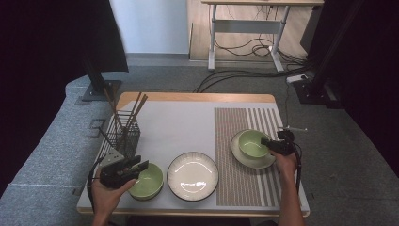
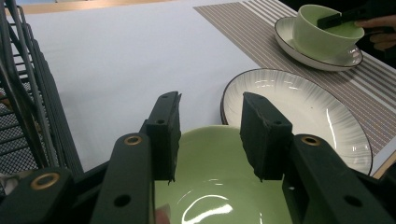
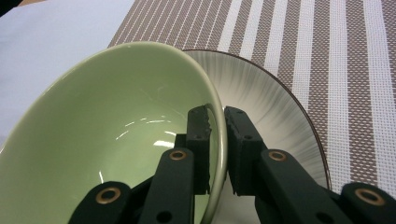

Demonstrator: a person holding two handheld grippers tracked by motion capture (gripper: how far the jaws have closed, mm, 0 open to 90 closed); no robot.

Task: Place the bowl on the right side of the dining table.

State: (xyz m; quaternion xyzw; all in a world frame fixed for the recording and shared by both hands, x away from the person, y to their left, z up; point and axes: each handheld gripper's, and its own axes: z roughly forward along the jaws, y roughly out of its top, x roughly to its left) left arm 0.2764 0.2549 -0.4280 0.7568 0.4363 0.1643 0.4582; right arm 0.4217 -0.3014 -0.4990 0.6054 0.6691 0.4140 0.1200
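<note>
A green bowl (image 1: 149,181) sits at the table's front left. My left gripper (image 1: 141,165) hovers over its near rim, jaws open; in the left gripper view the left gripper (image 2: 210,100) has nothing between its pads and the bowl (image 2: 215,186) lies below them. A second green bowl (image 1: 250,141) rests on a white plate (image 1: 251,162) on the striped placemat. My right gripper (image 1: 264,141) holds its right rim. In the right gripper view the right gripper (image 3: 217,112) has one pad inside the bowl (image 3: 107,126) and one outside, closed on the rim above the plate (image 3: 266,93).
An empty white plate (image 1: 193,175) lies between the two bowls. A black wire basket (image 1: 123,134) with several chopsticks stands at the left edge, just behind my left hand. The striped placemat (image 1: 240,188) covers the table's right part. A desk (image 1: 254,19) with cables stands beyond the table.
</note>
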